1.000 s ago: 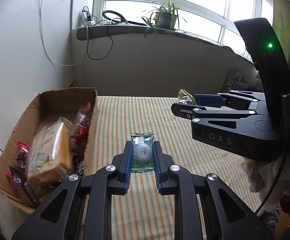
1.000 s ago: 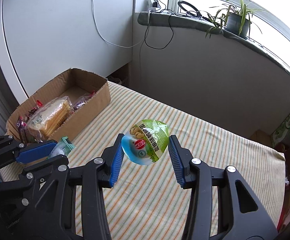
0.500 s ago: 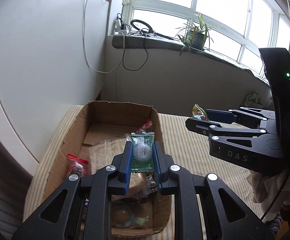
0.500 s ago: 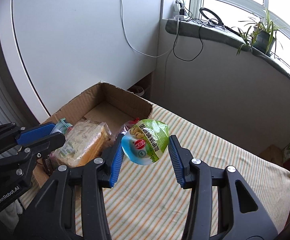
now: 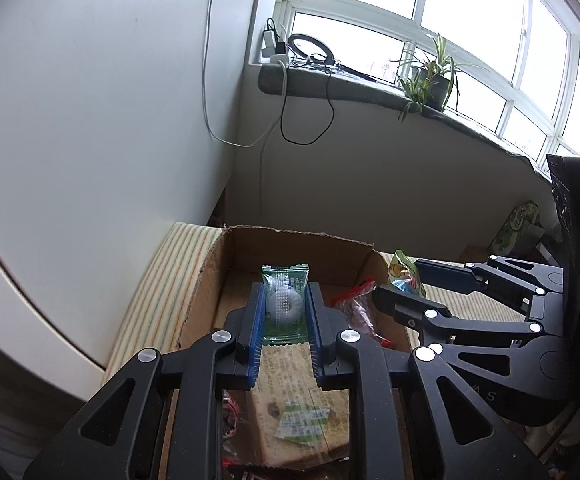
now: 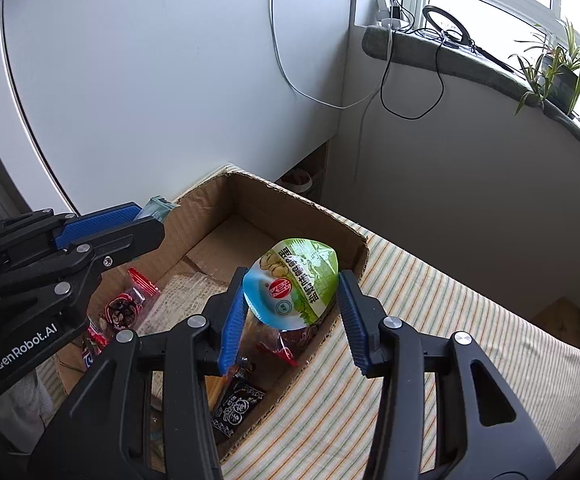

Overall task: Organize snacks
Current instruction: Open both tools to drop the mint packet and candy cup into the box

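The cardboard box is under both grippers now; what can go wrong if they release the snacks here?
The green-lidded cup in the right gripper hangs over the cardboard box close to its near wall, so it may strike the rim and fall onto the striped cloth. The green packet in the left gripper would probably land on the bread pack.

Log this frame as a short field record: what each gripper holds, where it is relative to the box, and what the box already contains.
left gripper: shut on green packet, above the cardboard box
right gripper: shut on green-lidded cup, over the box's near edge
box contents: bread pack, red-sealed bags, dark sachet
surface: striped cloth
task stage: both snacks held, not yet released
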Available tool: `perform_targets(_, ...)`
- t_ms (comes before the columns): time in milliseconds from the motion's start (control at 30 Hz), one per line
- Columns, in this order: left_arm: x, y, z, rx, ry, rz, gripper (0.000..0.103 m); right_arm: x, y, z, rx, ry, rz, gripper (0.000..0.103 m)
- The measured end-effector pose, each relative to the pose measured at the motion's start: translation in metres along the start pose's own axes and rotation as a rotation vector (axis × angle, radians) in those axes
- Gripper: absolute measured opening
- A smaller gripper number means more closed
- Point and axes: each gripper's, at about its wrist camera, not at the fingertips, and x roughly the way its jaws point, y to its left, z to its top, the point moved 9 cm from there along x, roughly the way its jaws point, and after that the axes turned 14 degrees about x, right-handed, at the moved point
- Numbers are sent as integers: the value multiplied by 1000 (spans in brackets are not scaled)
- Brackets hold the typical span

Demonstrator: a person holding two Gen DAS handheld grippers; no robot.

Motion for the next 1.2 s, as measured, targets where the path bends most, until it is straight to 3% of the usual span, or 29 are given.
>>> perform_targets(733, 19, 13, 2, -16, 24, -1, 21, 26, 3, -1, 9, 44, 15, 48)
perform_targets(833, 20, 12, 3, -14, 26, -2, 21, 23, 3, -1, 9, 34, 14, 61)
perform_targets(933, 20, 12, 3, -10, 23, 3, 23, 20, 3, 0, 6, 25, 16, 64)
perform_targets(1100, 19, 13, 5, -18, 14, 6, 46, 16, 5, 0, -12, 19, 7, 71)
perform_targets(1133, 18, 13, 5, -17, 11, 9, 46, 15, 5, 0, -13, 17, 8, 77)
perform_targets(1200, 17, 13, 6, -15, 8, 11, 46, 14, 5, -1, -14, 8, 4, 79)
